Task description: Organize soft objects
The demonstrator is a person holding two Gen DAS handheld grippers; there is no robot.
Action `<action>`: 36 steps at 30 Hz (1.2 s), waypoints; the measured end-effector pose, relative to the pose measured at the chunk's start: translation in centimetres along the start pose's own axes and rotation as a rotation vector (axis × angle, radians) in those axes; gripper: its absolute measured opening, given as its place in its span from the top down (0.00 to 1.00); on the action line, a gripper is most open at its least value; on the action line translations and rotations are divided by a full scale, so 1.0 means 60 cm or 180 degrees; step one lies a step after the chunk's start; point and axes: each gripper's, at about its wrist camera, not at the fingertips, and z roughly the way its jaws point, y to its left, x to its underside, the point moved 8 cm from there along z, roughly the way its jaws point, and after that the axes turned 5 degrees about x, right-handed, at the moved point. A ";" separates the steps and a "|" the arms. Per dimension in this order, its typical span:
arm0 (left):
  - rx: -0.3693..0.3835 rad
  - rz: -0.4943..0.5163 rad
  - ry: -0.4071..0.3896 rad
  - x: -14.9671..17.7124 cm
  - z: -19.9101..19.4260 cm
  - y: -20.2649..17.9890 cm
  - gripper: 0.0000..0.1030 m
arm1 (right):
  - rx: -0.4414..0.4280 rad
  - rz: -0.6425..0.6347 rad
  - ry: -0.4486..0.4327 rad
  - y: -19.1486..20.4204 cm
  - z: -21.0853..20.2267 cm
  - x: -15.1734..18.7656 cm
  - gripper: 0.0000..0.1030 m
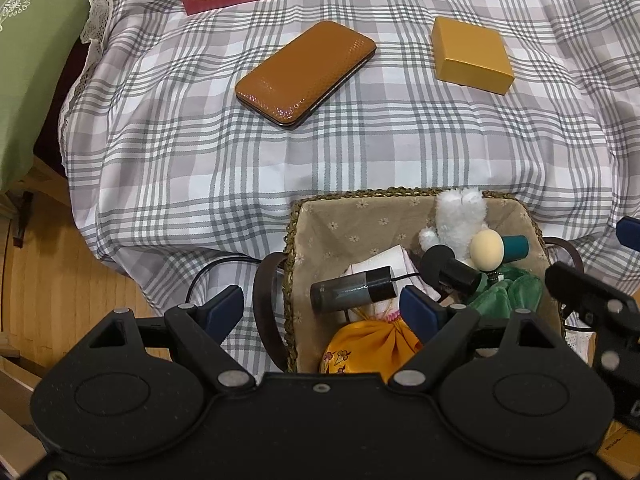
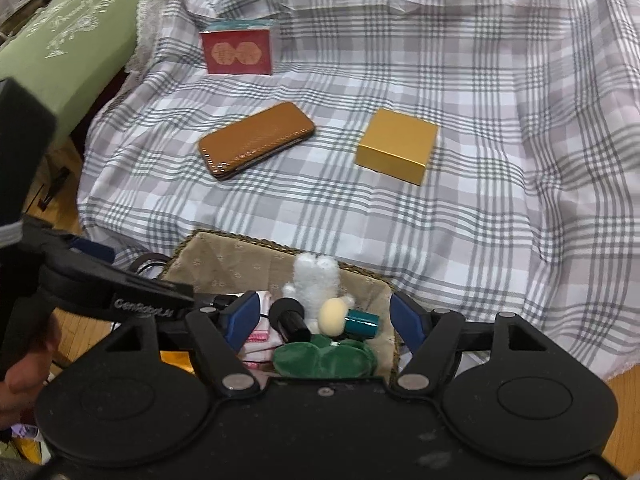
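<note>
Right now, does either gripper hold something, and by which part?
Nothing is held. The left gripper and the right gripper both stand open above the basket; their pads press on none of the soft things inside.

— Evenly lit, soft indoor light, no hard shadows on the plaid cloth (image 1: 360,152). Source direction hard to tell.

— Agreed. Only thin dark edges under the brown case (image 1: 306,72) and the yellow box (image 1: 472,54). Small glare spots along the near edge of the case.

— Strong fisheye bending at the edges: floorboards (image 1: 60,280) curving at left, black corners top right in the left wrist view.

— Centre sharp. Slight softness on the white plush toy (image 2: 316,280) and on the green cushion (image 2: 68,48) far left.

— Blurred and dark in the right wrist view: the black sleeve (image 2: 20,128) at the left rim, too close for focus. Colours slightly muted, mild haze at far right.
</note>
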 end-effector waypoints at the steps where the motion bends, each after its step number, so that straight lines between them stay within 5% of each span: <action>1: -0.0003 0.0002 0.0003 0.000 0.000 -0.001 0.20 | 0.0033 0.0031 0.0028 -0.004 0.003 0.001 0.31; 21: -0.0082 -0.0089 0.0049 0.008 0.006 -0.005 0.20 | 0.0380 0.0375 0.0451 -0.056 0.054 0.019 0.31; 36: -0.0063 -0.0157 0.0135 0.010 0.015 0.000 0.20 | 0.0383 0.0370 0.0585 -0.055 0.076 0.025 0.30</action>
